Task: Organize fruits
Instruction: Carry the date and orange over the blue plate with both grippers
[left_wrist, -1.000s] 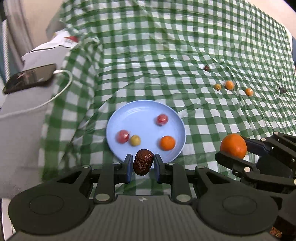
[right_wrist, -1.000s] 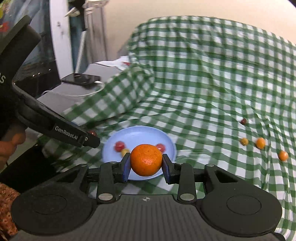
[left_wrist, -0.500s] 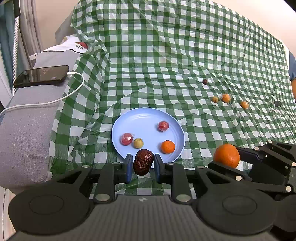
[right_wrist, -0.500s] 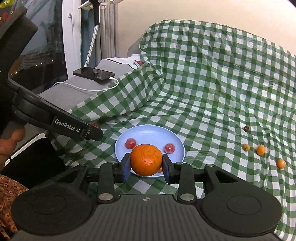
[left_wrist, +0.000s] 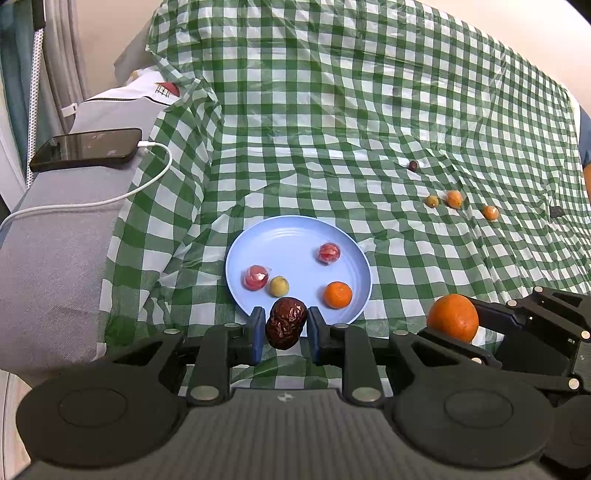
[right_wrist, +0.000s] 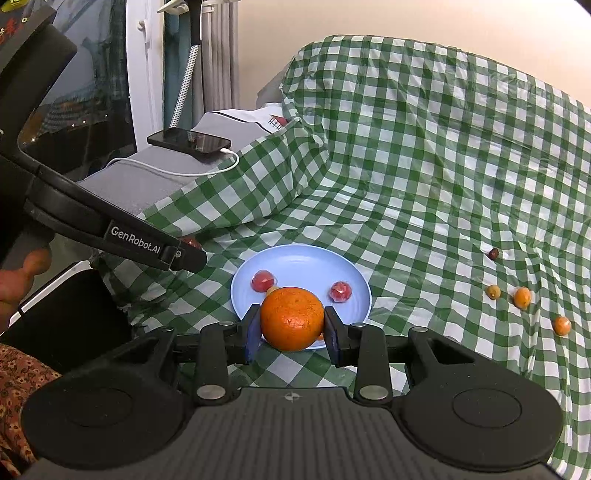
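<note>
While the left gripper (left_wrist: 284, 328) pinches a wrinkled date (left_wrist: 286, 323) at the near rim of the blue plate (left_wrist: 295, 236) (five fruits already on it), the right gripper (right_wrist: 291, 326) clamps an orange (right_wrist: 291, 317) just beside it.

In the right wrist view the orange (right_wrist: 291, 318) hides the near middle of the plate (right_wrist: 295, 258): only a sliver of the yellow fruit (right_wrist: 272, 290) shows above it, and a sliver of the small orange at its lower right. The left gripper (right_wrist: 192, 242) covers most of the date, leaving a red-brown edge. A hand (right_wrist: 18, 280) is cut off by the left edge. The four fruits far right (left_wrist: 453, 198) are too small to name. In the left wrist view the date (left_wrist: 286, 323) hides the plate's near rim.
</note>
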